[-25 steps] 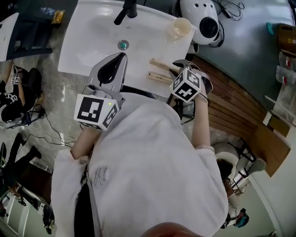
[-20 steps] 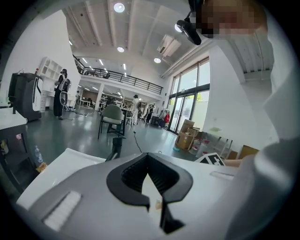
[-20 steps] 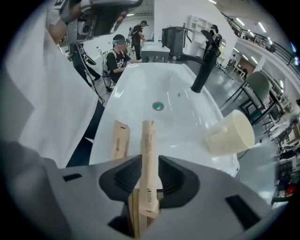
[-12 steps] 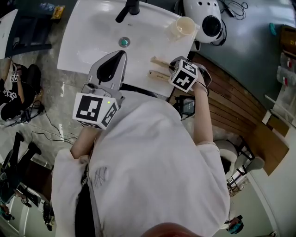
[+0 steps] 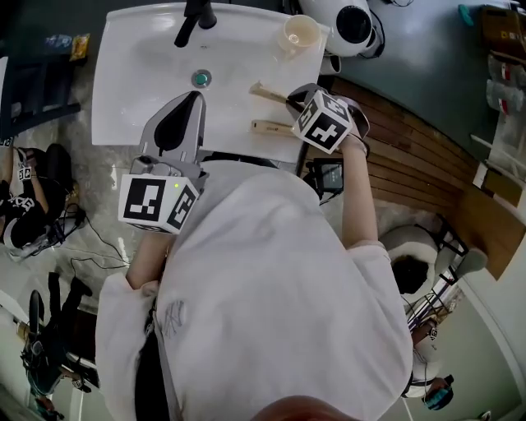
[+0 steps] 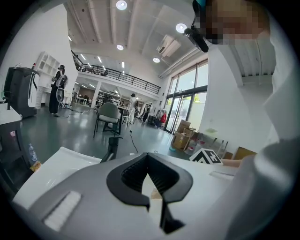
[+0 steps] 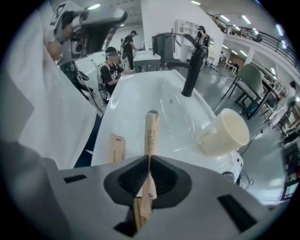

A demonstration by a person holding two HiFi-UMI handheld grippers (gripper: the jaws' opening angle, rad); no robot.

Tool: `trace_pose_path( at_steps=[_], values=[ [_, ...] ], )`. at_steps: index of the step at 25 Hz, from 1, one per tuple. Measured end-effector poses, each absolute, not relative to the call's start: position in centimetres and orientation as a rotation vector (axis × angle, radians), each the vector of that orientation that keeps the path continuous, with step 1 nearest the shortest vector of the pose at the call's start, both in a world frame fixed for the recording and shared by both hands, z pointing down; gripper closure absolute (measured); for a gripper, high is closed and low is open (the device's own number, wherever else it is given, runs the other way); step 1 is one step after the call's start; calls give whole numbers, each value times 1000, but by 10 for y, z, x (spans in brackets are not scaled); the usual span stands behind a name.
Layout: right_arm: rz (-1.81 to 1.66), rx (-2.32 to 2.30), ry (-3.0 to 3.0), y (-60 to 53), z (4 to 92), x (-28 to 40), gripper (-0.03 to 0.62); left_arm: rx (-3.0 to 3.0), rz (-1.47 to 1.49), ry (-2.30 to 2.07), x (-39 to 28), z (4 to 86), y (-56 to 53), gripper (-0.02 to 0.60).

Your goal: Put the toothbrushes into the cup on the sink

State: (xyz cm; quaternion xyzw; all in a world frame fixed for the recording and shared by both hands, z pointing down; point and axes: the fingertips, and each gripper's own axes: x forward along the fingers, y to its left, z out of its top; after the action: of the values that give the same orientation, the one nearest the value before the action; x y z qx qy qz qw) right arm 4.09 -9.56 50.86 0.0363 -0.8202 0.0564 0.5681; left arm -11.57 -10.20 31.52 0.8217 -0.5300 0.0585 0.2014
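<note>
Right gripper (image 7: 149,158): jaws just closing, and we see them clamped on one toothbrush (image 7: 151,133) at frame centre.
Left gripper (image 6: 147,157): jaws together, empty.
Other toothbrush (image 7: 116,147): on sink (image 7: 140,93), left of centre.
Cup (image 7: 225,133): on sink, right.

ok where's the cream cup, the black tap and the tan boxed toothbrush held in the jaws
cream cup (image 7: 213,140): right gripper view, outer side wall
black tap (image 7: 192,72): right gripper view, upright stem
tan boxed toothbrush (image 7: 151,136): right gripper view, box face just ahead of the jaws

big open lab hall: mezzanine (image 6: 117,77), ceiling lights (image 6: 121,5), boxes (image 6: 180,139), freestanding sink (image 5: 136,78).
</note>
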Motion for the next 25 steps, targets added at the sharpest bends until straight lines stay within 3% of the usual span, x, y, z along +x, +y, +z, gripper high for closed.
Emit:
trace_pose_path(
  at_steps=[25],
  values=[
    [276, 1291, -2606, -119, 327, 58, 574, 2501, 101, -1266, -87, 295, -97, 584]
  ],
)
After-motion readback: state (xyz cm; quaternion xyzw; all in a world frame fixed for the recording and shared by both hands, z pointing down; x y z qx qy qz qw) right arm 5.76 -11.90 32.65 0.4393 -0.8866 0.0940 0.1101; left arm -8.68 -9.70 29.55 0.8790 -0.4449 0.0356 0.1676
